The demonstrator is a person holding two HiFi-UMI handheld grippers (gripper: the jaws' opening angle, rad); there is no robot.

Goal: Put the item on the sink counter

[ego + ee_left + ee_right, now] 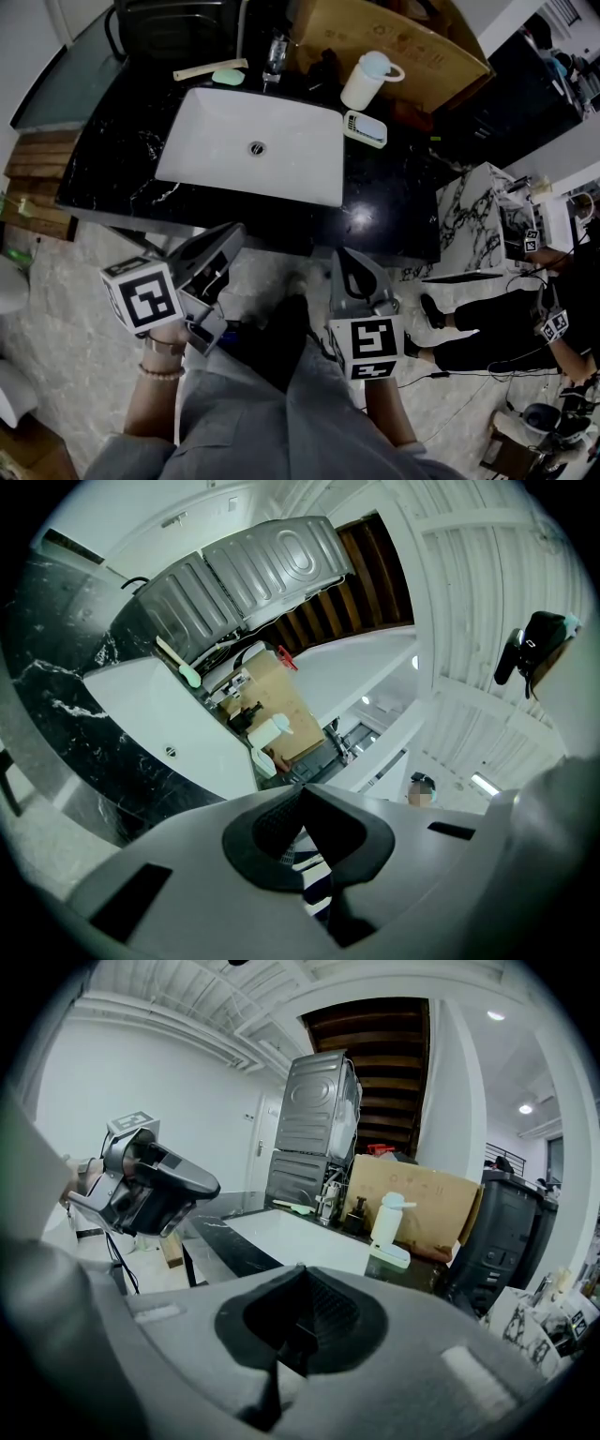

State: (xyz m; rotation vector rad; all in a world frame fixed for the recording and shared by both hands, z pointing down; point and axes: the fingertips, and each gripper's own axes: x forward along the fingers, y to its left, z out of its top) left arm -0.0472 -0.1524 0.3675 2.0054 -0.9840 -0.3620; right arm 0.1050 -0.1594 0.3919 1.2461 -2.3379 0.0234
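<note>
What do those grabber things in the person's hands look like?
The left hand-held gripper and right hand-held gripper are grey plastic with black ribbed pads. Each carries a white cube printed with black square markers. A bead bracelet circles the left wrist.

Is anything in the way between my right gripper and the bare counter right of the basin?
Nothing visible. The right gripper, shut and empty, hangs short of the front edge, with only open air up to the bare black counter. The white jug and soap dish sit further back.
</note>
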